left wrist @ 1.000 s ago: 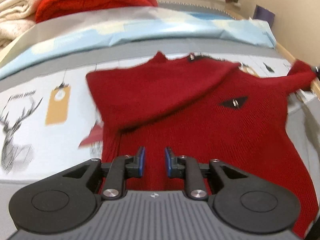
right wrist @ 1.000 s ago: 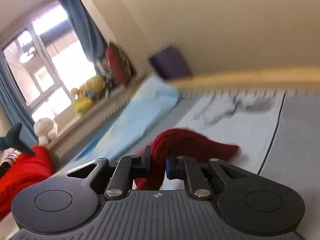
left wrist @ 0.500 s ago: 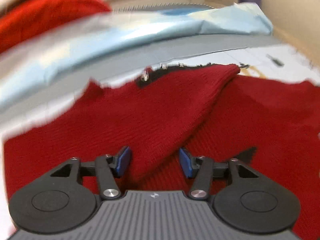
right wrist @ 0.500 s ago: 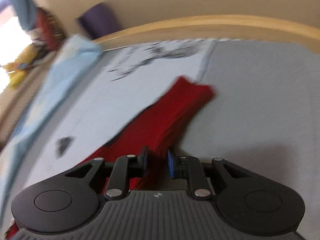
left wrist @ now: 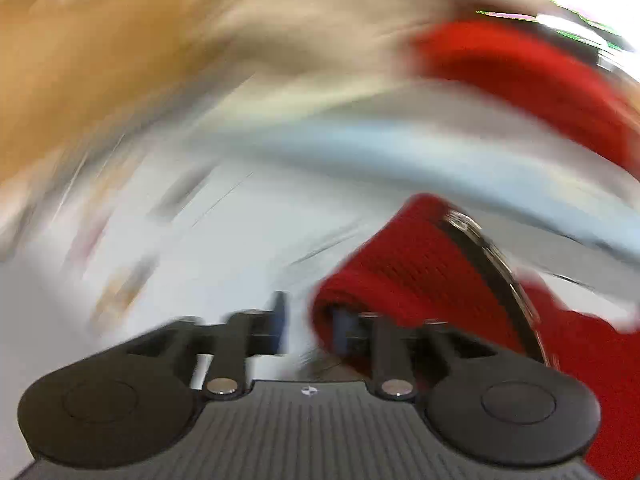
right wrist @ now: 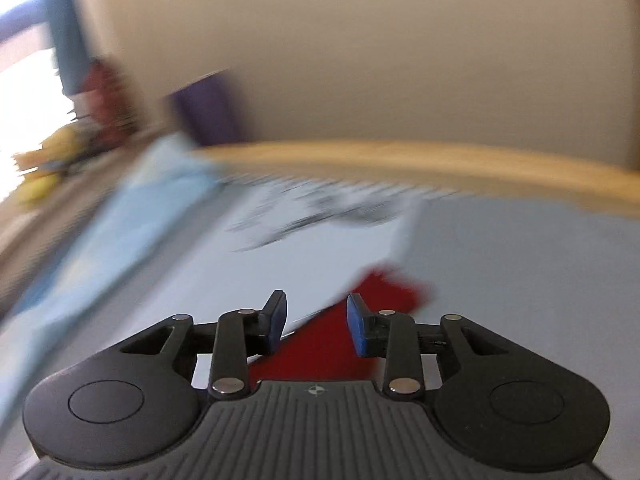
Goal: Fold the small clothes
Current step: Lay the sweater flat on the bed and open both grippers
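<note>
Nearest in the left wrist view, the left gripper (left wrist: 306, 322) is seen with its jaws parted, and a rolled edge of the red knitted garment (left wrist: 404, 276) is draped over the right-hand blue pad (left wrist: 340, 330). Nothing is pinched between the pads, so the claw is judged released, although heavy blur keeps this from being certain. The cloth appears to be hooked on one finger rather than grasped, which is probably why it rises in a hump there. A dark trim with small metal studs (left wrist: 486, 256) is seen along the garment's edge. Beyond it, the printed white bedsheet (left wrist: 208, 240) is spread, then a pale blue cloth (left wrist: 360, 148), and farthest a blurred bright red bundle (left wrist: 532, 76).

In the right wrist view, the right gripper (right wrist: 316, 322) is held with its jaws wide apart and empty. A narrow part of the garment, likely a sleeve (right wrist: 360, 320), lies flat on the bed directly under and just past the gap, touched by neither pad. It seems to have been laid there to be folded inward. Farther on, the sheet's grey print (right wrist: 332, 208) is seen, then the wooden bed rail (right wrist: 400, 156), a purple object (right wrist: 208, 112) and the beige wall (right wrist: 360, 40).

The fold is judged unfinished.
</note>
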### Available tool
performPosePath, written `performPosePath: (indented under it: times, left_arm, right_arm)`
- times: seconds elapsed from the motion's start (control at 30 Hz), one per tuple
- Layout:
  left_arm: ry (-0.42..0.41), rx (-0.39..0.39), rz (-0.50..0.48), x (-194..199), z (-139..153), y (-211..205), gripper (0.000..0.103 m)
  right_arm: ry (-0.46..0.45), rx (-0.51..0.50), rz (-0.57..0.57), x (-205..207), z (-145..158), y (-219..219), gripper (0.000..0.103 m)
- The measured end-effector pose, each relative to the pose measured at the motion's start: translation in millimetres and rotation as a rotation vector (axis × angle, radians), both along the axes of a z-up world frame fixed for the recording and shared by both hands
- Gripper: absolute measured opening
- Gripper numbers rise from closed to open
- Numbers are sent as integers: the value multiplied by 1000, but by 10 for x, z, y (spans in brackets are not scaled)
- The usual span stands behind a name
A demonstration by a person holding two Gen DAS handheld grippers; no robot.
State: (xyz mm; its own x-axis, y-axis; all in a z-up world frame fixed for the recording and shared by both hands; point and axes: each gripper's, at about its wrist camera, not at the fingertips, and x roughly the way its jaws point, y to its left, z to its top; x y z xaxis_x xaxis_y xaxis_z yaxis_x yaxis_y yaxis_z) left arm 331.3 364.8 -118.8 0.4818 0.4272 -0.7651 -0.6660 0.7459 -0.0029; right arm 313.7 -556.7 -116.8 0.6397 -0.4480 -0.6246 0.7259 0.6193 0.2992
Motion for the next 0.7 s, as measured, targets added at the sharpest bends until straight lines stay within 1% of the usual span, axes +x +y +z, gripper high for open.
performPosePath:
  times: [0.03,0.07,0.1,0.13,0.17,0.2,0.23,0.3,0.33,0.37,0.4,0.47,0.53,0.57,0.63,0.7]
  left_arm:
    - [57,-69,126,-215,-84,294,26]
    - [114,-48,200,-376,-79,425,26]
    - [145,-16,219,-500,-39,464,26]
    - [130,-35,192,-591,24,468,27]
    - [91,-97,158,-670,101,468,28]
    - [53,-154,139,-734,181,458,28]
    - [26,-184,120,-809,262,455,28]
    - [7,-205,47,-874,415,323,28]
    - [2,-214,-19,-950,502,199,27]
    - [-1,-222,-68,-967,564,15,27]
    - [-2,-238,-129,-1057,586,-204,27]
    - [-2,-276,-233,-1231,596,-538,28]
    - [20,-320,-315,-1493,562,-893,28]
    - [32,-342,-343,-1618,505,-1028,28]
    - [58,-389,-393,-1867,389,-1283,28]
    - [94,-430,-423,-2060,257,-1451,28]
  right_arm:
    - [-10,33,67,54,46,84,35]
    - [-13,64,136,125,97,182,37]
    - [-13,91,207,151,149,306,41]
    - [-6,111,276,164,200,453,44]
    - [14,124,337,203,236,595,48]
    - [44,137,392,213,257,738,49]
    - [72,161,440,184,273,864,49]
    - [126,237,519,118,274,1104,49]
    - [153,270,547,45,270,1195,49]
    - [183,299,574,-23,277,1260,49]
    - [211,319,598,-183,284,1336,49]
    - [268,322,632,-466,321,1452,49]
    - [326,315,661,-749,320,1538,49]
    - [346,321,664,-896,314,1551,49]
    - [354,348,654,-1170,285,1529,49]
    - [370,360,642,-1369,227,1532,49]
